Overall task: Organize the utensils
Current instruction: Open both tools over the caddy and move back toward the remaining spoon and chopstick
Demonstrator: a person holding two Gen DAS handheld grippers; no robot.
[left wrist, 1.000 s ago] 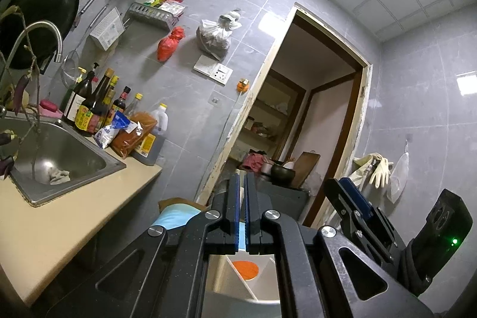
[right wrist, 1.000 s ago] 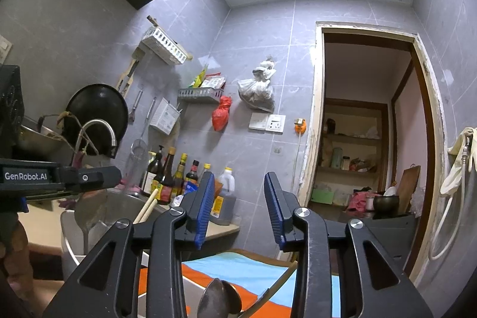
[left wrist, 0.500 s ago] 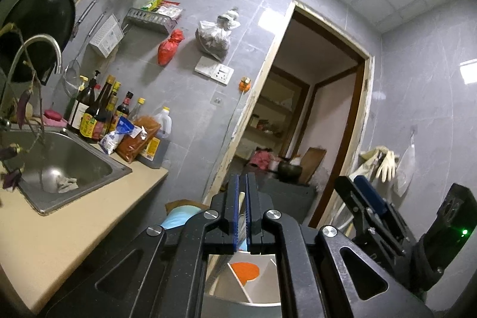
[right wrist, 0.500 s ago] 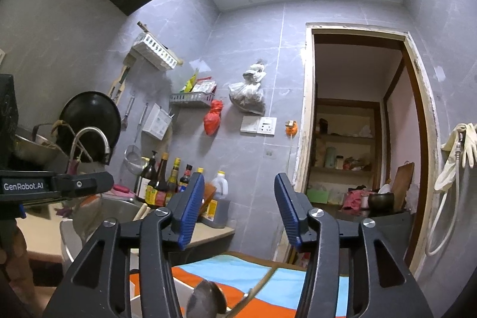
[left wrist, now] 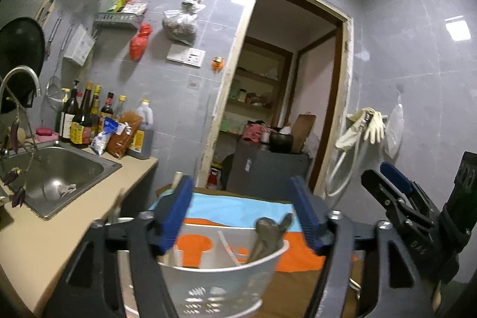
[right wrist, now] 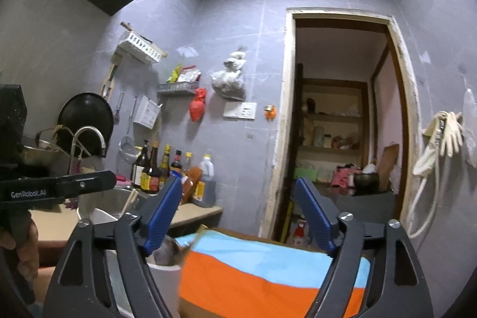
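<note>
Left claw [left wrist: 243, 216]: blue-padded fingers spread wide, nothing between them; hovers above the white holder, pads clear of its rim
Right claw [right wrist: 240, 216]: fingers wide apart, nothing held; seen from the left wrist view it sits off to the right of the holder, apart from it
Utensil holder [left wrist: 220, 285]: white perforated bucket with an inner divider; stands on the striped cloth, low in the left wrist view; in the right wrist view its rim shows just under the left finger
Spoons [left wrist: 265, 237]: metal, blurred; stand inside the holder's right compartment, bowls poking above the rim
Chopsticks [right wrist: 129, 203]: pale sticks leaning near the holder's far side; which compartment, cannot tell
Cloth [right wrist: 268, 267]: blue and orange bands, spread under the holder
Table [left wrist: 35, 240]: beige top carrying a steel sink [left wrist: 59, 175]; bottles [left wrist: 86, 118] grouped behind it against the tiled wall
</note>
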